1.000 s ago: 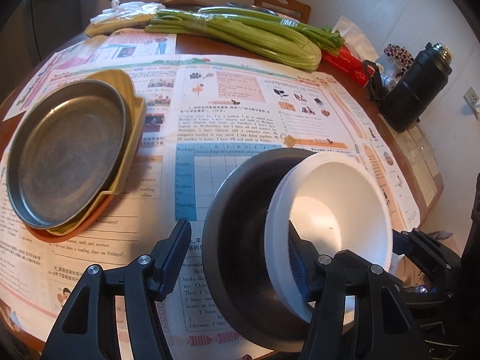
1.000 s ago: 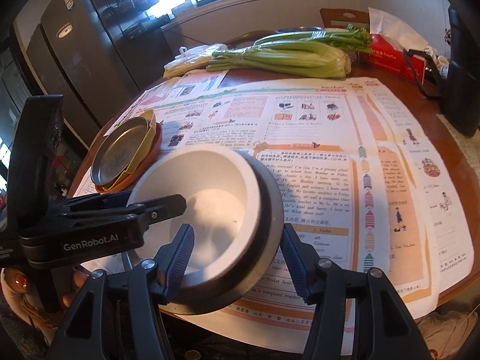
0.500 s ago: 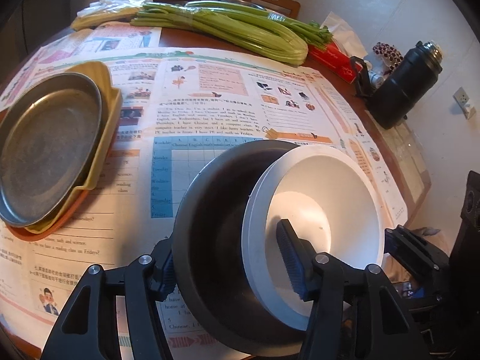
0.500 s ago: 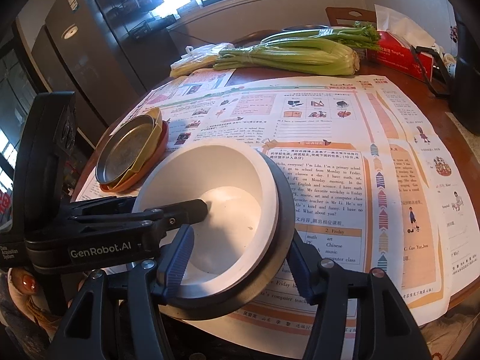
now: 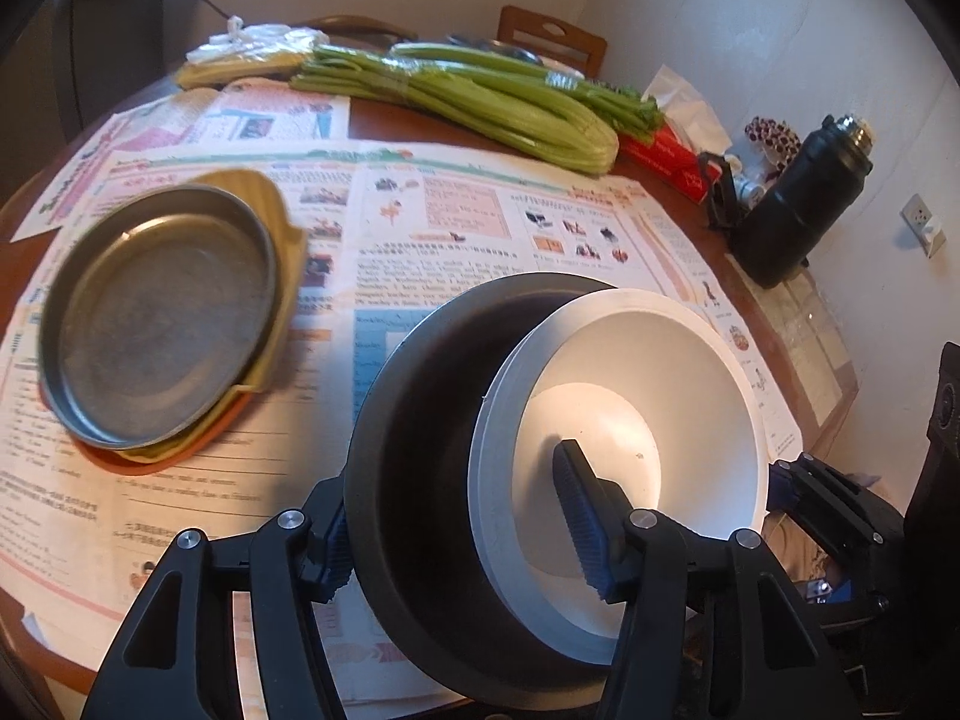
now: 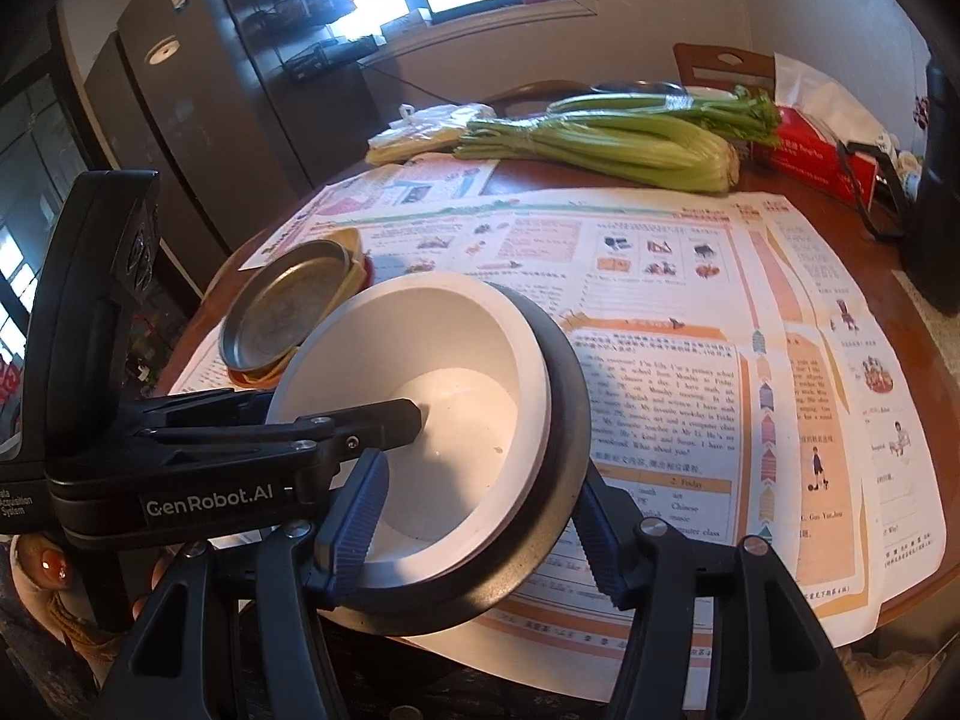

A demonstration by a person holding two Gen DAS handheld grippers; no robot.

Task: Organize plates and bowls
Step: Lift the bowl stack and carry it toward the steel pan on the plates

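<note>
Newsprint pages (image 5: 420, 228) covered a round wooden table (image 6: 852, 222) in a kitchen corner with pale walls and a bright window. Just above the near edge of that table, a white bowl (image 5: 630, 414) sat nested inside a dark bowl (image 5: 414, 432), the pair tilted and lifted clear of the paper. The left gripper (image 5: 450, 522) was clamped across the near walls of both bowls, one finger outside the dark bowl and the other inside the white one, jaws about half spread. The right gripper (image 6: 480, 516) gripped the same pair from the opposite side, one blue-padded finger inside the white bowl and the other against the dark bowl's outer rim. Toward the table's left side lay a stack: a grey metal plate (image 5: 156, 324) on a yellow dish (image 5: 282, 276) on an orange plate (image 5: 198, 444). At the table's far edge lay bundled celery (image 5: 480, 102) and a plastic bag (image 5: 252, 42); a red tissue box (image 5: 666, 162) and black flask (image 5: 798, 204) stood at its far right.
</note>
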